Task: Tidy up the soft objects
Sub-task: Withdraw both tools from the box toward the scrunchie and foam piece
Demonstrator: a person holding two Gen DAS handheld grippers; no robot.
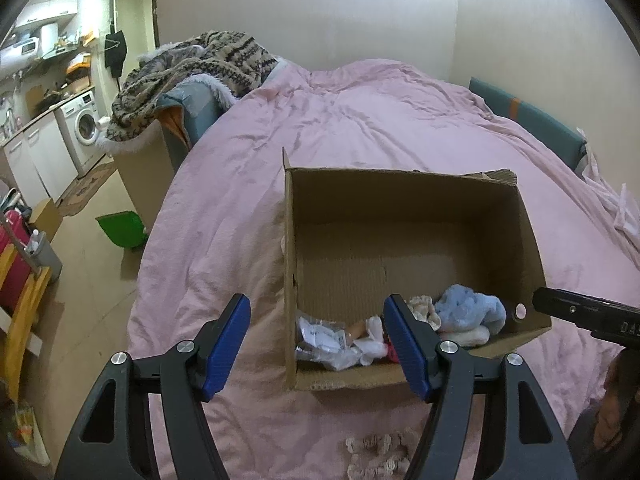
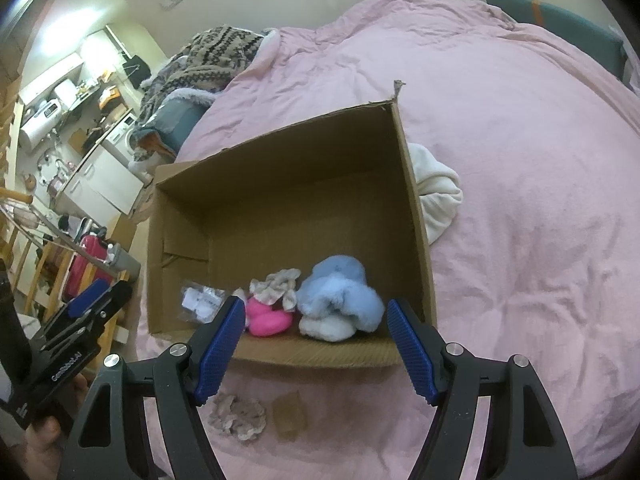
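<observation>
1. Bedroom with a kitchenette at the far left; wrinkled pink duvet [image 1: 360, 120] covers the bed and is the work surface.
2. Open brown cardboard box [image 1: 408, 196] sits on the duvet, mouth up. In the left wrist view its long axis runs across the frame; in the right wrist view it is skewed, far corner pointing up-right.
3. Contents are bunched along the near wall of the box: fluffy light-blue plush item [image 2: 340, 296] over a white fuzzy piece [image 2: 326, 328], toward the right end.
4. Next to it on the left: bright pink soft item [image 2: 268, 320] with a beige crocheted scrunchie [image 2: 276, 286] lying on top, touching the blue plush.
5. Clear plastic packet with white contents [image 2: 200, 300] lies at the left end of the same wall.
6. Outside the box: a second beige crocheted scrunchie [image 2: 238, 416] and a small flat tan piece [image 2: 290, 414] on the duvet just in front of the near wall.
7. White fleece bundle [image 2: 436, 192] lies against the right outer wall of the box.
8. Left gripper [image 1: 316, 344]: blue pads spread, nothing between them, straddling the near-left corner of the box.
9. Right gripper [image 2: 316, 344]: pads spread wide, empty, above the near wall over the blue plush.
</observation>
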